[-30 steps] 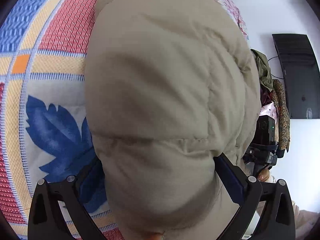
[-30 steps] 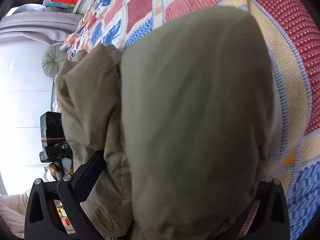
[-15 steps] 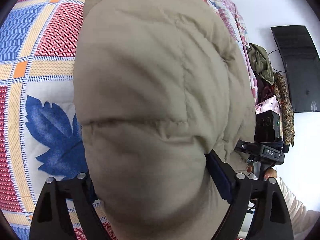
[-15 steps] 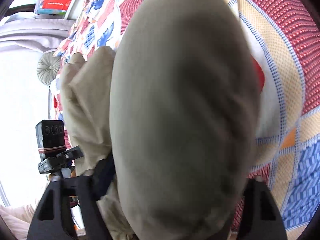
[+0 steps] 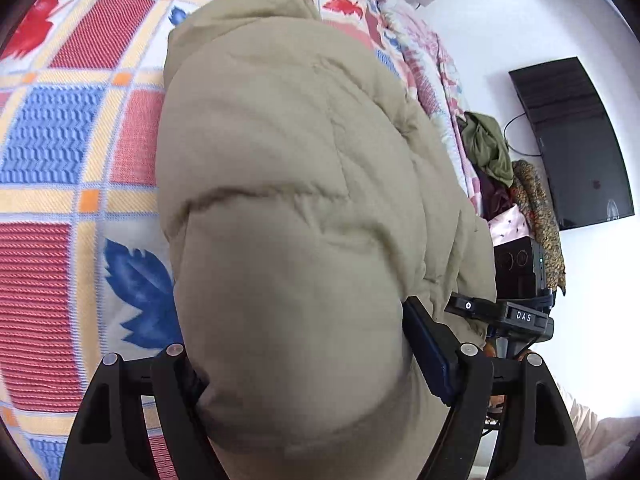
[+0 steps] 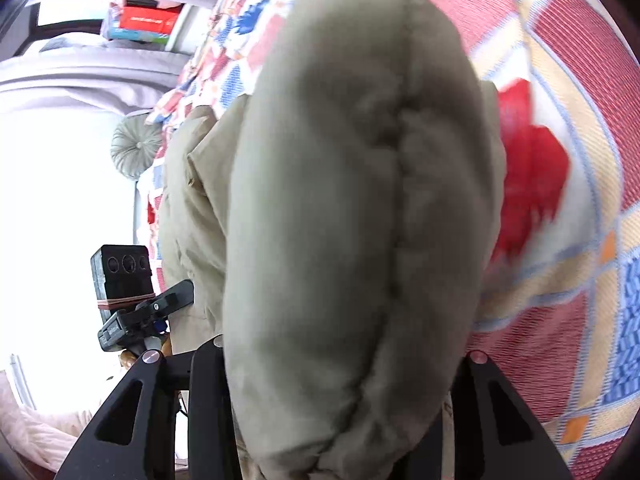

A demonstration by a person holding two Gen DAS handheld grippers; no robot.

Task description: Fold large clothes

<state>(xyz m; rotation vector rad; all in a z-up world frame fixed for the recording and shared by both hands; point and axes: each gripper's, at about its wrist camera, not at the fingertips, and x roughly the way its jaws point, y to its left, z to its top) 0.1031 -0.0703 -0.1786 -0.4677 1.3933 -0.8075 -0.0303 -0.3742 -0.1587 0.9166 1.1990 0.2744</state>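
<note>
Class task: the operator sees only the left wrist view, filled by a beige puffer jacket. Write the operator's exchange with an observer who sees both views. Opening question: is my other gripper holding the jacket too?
Observer: Yes. The right gripper is shut on the puffer jacket, a thick roll of it bulging between its fingers.
Operator: What lies past that roll?
Observer: A red leaf print on the patchwork bedspread.
Operator: Anything beyond the bed?
Observer: A round grey tufted cushion, and a red box on a shelf above it.
</note>
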